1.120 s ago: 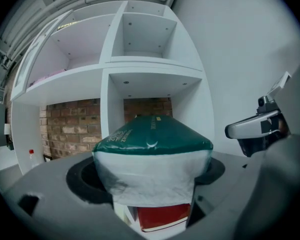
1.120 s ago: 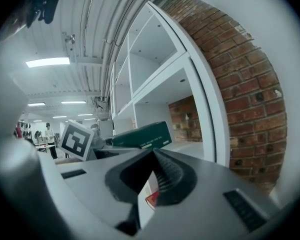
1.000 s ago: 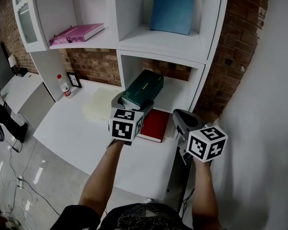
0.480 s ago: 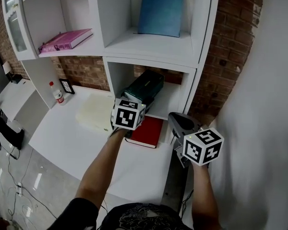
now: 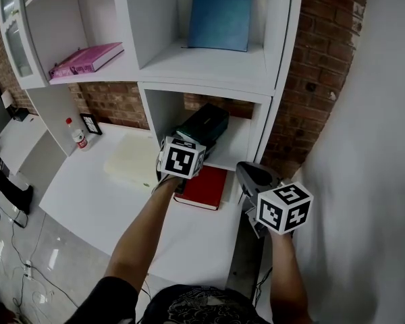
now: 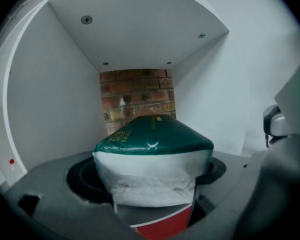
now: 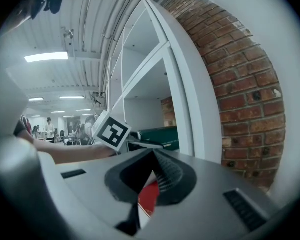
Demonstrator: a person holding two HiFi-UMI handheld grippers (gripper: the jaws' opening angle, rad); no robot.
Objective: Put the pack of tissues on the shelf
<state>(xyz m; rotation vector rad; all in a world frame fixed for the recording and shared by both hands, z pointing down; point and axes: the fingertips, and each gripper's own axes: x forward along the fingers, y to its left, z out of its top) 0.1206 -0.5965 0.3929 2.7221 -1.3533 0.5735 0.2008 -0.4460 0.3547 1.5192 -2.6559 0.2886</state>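
- A pink book [image 5: 88, 57] lies flat on the left upper shelf.
- Below it, a small bottle [image 5: 75, 134] and a small frame [image 5: 90, 123] stand on the white desk [image 5: 101, 208] by the brick wall [image 5: 115, 100].
- A cream pad [image 5: 131, 164] lies on the desk just left of the lower compartment.
- The left gripper [image 6: 151, 184] reaches into the mouth of that compartment [image 6: 65, 114]. Its jaws are clamped on the near end of the pack [image 6: 152, 139], one on each side.
- The pack, green on top with white ends, points lengthwise into the compartment toward the brick at the back. It is above the red book [image 5: 202, 187]. Whether it rests on anything cannot be told.
- The red book lies flat, partly inside the compartment and partly out on the desk.
- A blue book [image 5: 221, 13] leans upright against the back of the compartment above.
- The right gripper [image 7: 149, 179] hangs off the desk's right edge, well apart from the pack. Its jaws meet at the tips with nothing between them.
- In the right gripper view, the left gripper's marker cube [image 7: 111, 130] and the green pack show beyond the white shelf post [image 7: 185, 99].
- Brick and a plain white wall [image 5: 371, 147] fill the right side.
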